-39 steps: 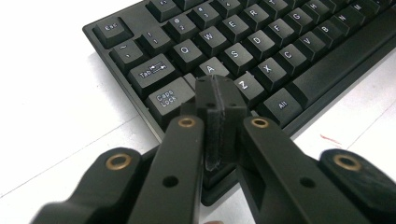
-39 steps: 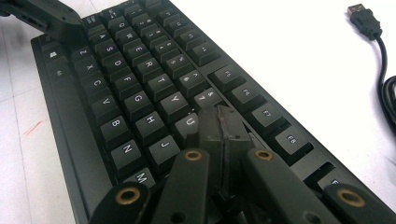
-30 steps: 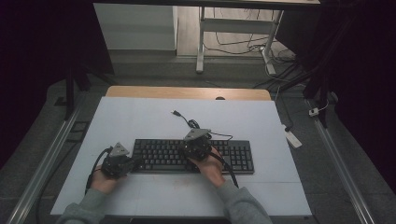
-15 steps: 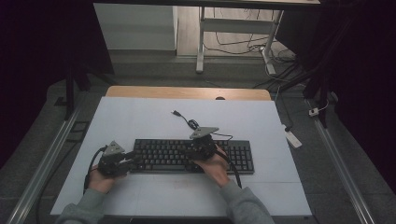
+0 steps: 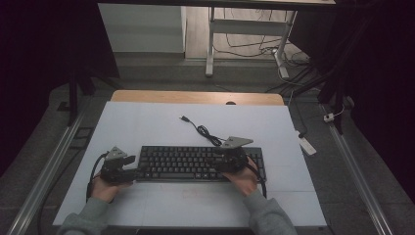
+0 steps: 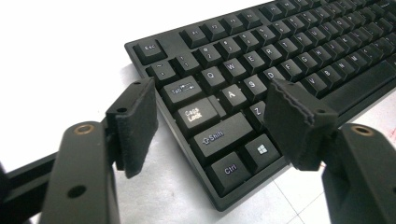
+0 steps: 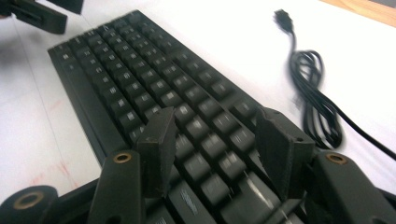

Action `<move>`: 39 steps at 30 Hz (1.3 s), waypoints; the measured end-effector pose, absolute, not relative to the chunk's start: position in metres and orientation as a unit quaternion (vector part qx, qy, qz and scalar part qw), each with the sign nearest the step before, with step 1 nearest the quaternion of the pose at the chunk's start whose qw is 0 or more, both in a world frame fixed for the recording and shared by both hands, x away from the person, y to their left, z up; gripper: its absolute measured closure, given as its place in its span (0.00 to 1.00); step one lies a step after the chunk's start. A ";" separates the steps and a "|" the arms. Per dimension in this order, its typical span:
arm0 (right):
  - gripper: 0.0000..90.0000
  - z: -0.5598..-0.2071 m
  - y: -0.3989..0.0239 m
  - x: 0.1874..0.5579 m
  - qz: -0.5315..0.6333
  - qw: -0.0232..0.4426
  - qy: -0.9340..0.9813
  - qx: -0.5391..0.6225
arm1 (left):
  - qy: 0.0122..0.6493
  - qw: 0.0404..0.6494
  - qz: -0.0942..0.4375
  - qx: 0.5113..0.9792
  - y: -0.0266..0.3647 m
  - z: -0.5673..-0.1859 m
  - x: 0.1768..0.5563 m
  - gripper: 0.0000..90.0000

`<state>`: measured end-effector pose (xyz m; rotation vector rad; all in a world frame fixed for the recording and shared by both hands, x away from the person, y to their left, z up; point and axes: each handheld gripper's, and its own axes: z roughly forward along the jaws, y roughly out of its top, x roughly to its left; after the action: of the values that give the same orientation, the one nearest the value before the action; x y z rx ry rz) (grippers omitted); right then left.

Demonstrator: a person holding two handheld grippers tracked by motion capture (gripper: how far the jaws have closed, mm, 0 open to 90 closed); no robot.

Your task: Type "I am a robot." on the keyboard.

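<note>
A black keyboard [image 5: 195, 164] lies across the white table [image 5: 147, 122], and its coiled black cable [image 5: 203, 129] ends in a USB plug behind it. My left gripper [image 5: 131, 169] stands at the keyboard's left end; its jaws have just been opening. In the left gripper view the open left gripper [image 6: 212, 100] frames the keyboard [image 6: 280, 42] near the Caps Lock corner, its pads touching nothing. My right gripper [image 5: 222, 159] hovers over the keyboard's right half, its jaws also just opening. In the right gripper view the right gripper [image 7: 217, 121] is open above the keys [image 7: 140, 70], with the cable [image 7: 313, 93] to the right.
A bare wooden strip [image 5: 195, 96] runs along the table's back edge. A white power strip [image 5: 307, 144] lies on the floor off the right side. Metal rails [image 5: 49, 166] flank the table. Desk legs [image 5: 210, 44] and loose cords stand beyond it.
Both grippers' jaws have gone from shut to open. The right gripper has slid rightward along the keyboard. The left hand has stayed about where it was.
</note>
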<state>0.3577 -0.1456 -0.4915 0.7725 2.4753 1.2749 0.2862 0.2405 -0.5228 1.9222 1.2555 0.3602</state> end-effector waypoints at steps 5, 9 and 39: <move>0.54 -0.491 -0.162 0.353 0.439 0.134 0.845 0.276 | 0.492 0.402 0.139 0.760 0.242 -0.521 0.286 0.35; 0.54 -0.491 -0.171 0.349 0.439 0.138 0.843 0.277 | 0.490 0.406 0.139 0.759 0.243 -0.520 0.286 0.38; 0.53 -0.493 -0.182 0.349 0.441 0.149 0.837 0.287 | 0.373 0.426 0.094 0.819 0.194 -0.485 0.310 0.99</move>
<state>0.3485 -0.1819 -0.4925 0.8262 2.4069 1.2686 0.3097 0.1935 -0.4855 2.0474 0.9315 0.2342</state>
